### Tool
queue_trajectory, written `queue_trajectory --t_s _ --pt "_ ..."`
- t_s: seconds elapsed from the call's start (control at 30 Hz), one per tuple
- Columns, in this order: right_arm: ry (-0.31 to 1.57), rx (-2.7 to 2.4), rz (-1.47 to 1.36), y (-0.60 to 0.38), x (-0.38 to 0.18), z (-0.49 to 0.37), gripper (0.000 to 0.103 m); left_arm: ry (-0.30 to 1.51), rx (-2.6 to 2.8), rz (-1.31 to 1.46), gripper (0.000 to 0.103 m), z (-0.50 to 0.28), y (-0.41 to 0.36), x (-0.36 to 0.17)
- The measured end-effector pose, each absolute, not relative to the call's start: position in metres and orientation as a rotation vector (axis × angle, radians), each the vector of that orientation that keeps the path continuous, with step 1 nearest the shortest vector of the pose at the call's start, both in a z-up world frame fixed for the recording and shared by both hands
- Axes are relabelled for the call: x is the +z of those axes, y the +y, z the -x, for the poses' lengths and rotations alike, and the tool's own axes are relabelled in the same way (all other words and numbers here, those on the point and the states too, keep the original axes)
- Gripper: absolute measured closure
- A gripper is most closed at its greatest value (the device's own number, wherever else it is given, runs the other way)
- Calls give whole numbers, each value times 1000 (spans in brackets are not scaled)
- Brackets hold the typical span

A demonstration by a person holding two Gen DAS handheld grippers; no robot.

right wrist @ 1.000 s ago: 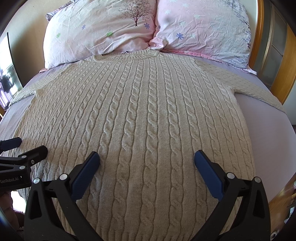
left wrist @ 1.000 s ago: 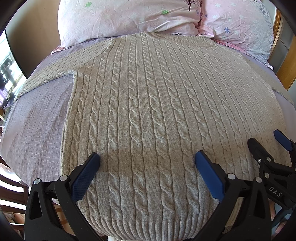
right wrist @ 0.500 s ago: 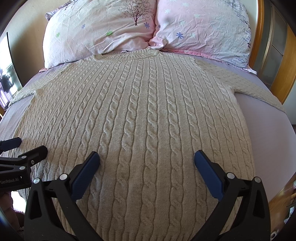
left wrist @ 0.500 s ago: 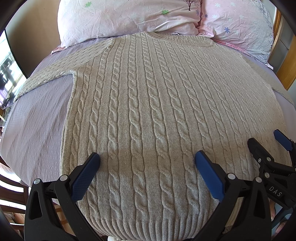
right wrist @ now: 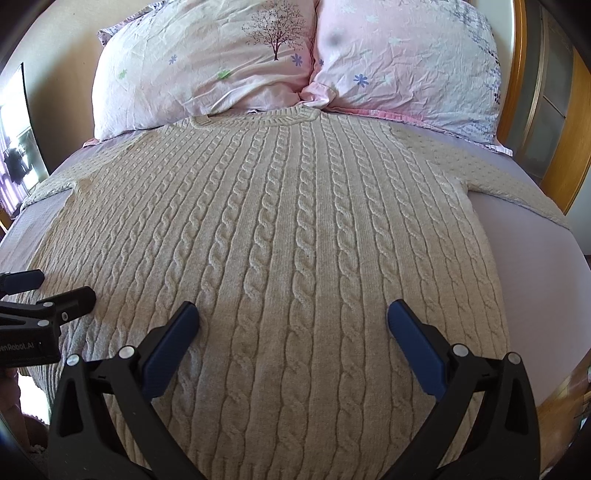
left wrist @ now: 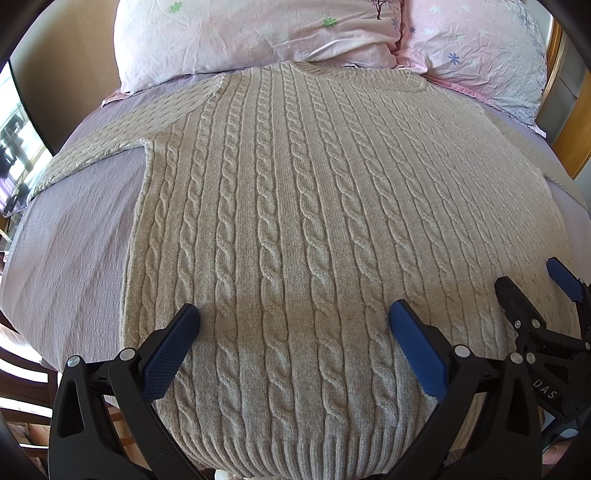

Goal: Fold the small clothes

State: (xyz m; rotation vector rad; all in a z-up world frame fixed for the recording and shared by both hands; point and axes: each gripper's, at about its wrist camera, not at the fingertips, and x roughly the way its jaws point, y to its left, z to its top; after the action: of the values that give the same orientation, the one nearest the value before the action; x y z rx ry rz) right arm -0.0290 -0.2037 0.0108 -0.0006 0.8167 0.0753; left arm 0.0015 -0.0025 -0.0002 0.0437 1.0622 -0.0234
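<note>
Left wrist view: a beige cable-knit sweater (left wrist: 295, 221) lies flat, front up, filling the middle of the frame on a lilac bedsheet (left wrist: 74, 251), its neckline at the top touching two pink floral pillows (left wrist: 258, 33). The left gripper (left wrist: 293, 325) hangs over the hem with blue pads spread wide, pinching nothing. At lower right, the right gripper (right wrist: 291, 323) is likewise spread above the sweater.

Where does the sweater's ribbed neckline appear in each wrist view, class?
Left wrist: the ribbed neckline sits at top centre, slightly right, under the pillows.
Right wrist: the ribbed neckline sits upper centre, slightly left, below the gap between the pillows.
Shared landmark: the tree print on the pillow, top edge in the left view.
</note>
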Motion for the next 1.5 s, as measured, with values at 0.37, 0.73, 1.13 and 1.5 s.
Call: queue_trajectory --t_s 0.37,0.73,1.13,1.5 --pt "545 -163 -616 -466 86 -8 20 969 -108 -16 1 -2 8 8" --pt "530 -588 -1173 -696 17 -58 52 651 -109 236 1 -36 87 49" --pt "415 -361 -705 -580 90 -101 97 626 243 334 1 -71 225 50" --pt "838 626 -253 -186 63 -151 83 638 393 653 6 -95 324 35"
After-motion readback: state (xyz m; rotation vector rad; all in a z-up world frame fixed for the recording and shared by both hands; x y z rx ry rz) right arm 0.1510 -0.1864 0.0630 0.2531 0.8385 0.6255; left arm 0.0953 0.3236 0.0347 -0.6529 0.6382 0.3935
